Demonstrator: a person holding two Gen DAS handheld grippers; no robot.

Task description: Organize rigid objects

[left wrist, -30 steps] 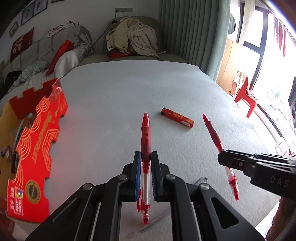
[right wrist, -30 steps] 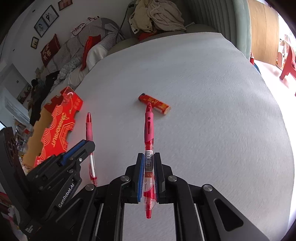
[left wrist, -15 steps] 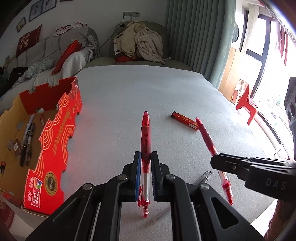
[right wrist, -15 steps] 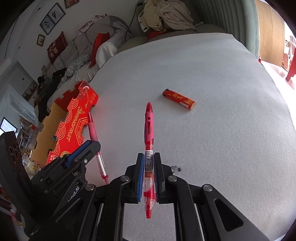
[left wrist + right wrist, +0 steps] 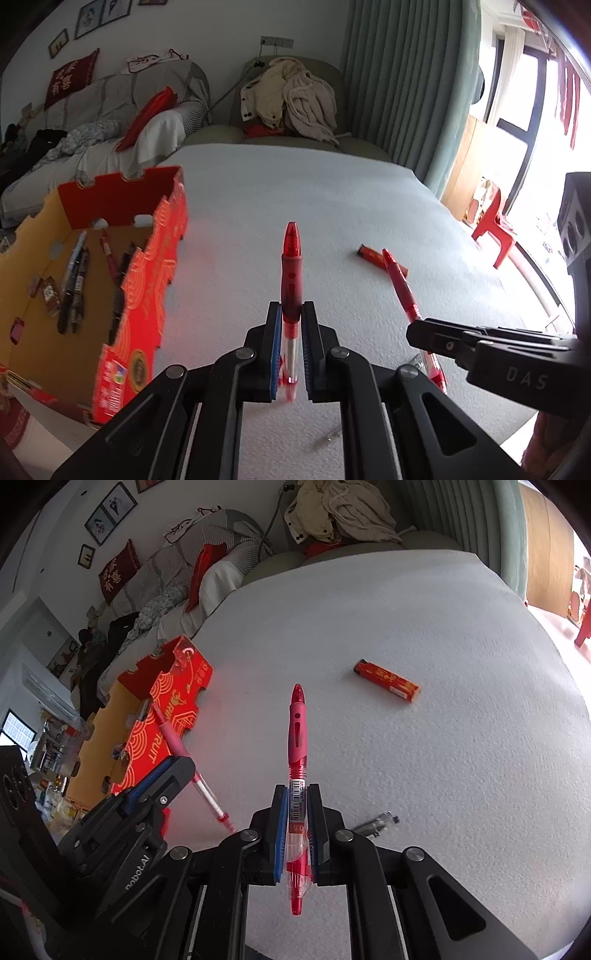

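Showing pens (image 5: pixel 75 280) inside box (image 5: pixel 147 280): left wrist only.

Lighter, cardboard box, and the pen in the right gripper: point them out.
lighter (image 5: pixel 388 680), right wrist view, body middle
cardboard box (image 5: pixel 146 291), left wrist view, red side wall
pen (image 5: pixel 297 734), right wrist view, red grip

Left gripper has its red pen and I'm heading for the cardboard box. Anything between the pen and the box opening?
Nothing visible blocks the way. The left gripper holds its red pen over bare white tabletop, and the box stands to its left with the top open. Only the box's near red wall must be cleared; pens already lie inside.
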